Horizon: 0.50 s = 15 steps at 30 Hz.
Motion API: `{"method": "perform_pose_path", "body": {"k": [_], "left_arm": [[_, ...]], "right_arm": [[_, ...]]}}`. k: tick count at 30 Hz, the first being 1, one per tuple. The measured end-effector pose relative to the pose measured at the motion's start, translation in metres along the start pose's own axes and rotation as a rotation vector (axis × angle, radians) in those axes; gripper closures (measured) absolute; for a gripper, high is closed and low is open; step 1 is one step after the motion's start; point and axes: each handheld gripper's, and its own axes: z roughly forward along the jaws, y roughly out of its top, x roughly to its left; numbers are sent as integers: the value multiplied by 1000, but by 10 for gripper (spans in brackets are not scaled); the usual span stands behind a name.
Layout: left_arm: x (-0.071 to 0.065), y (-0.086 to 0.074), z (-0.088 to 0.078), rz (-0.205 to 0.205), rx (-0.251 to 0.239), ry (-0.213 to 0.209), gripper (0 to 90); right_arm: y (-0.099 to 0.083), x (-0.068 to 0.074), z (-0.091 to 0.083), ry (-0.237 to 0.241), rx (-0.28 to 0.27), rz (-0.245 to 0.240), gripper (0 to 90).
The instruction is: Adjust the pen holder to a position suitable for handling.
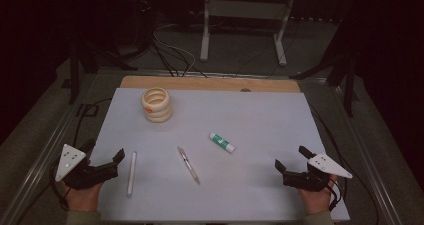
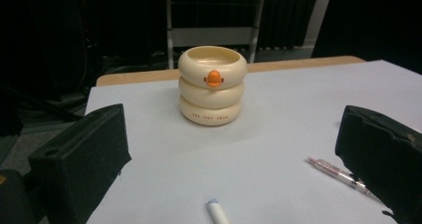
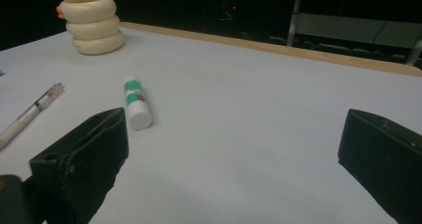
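A pale grey desk holds a cream ringed cup, white stick, clear pen and green-and-white glue stick. Left tool and right tool rest near corners, jaws spread, empty.

- A cream pen holder, shaped like three stacked rings with a small orange tab on its side, stands upright at the far left of the desk.
- A white stick lies near the front left.
- A clear pen lies at a slant near the middle.
- A green-and-white glue stick lies to its right, apart from it.
- A white metal frame stands on the floor beyond the desk.
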Motion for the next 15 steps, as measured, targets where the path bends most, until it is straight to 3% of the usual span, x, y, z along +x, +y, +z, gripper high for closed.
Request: {"method": "perform_pose_path", "body": {"k": [2, 13, 15], "left_arm": [[0, 5, 3, 0, 7, -13, 10], [0, 27, 14, 2, -7, -2, 9], [-1, 35, 23, 27, -1, 7, 4]], "right_arm": [[-1, -1, 1, -4, 3, 4, 0], [-1, -2, 0, -16, -3, 13, 0], [0, -3, -1, -18, -6, 14, 0]]}}
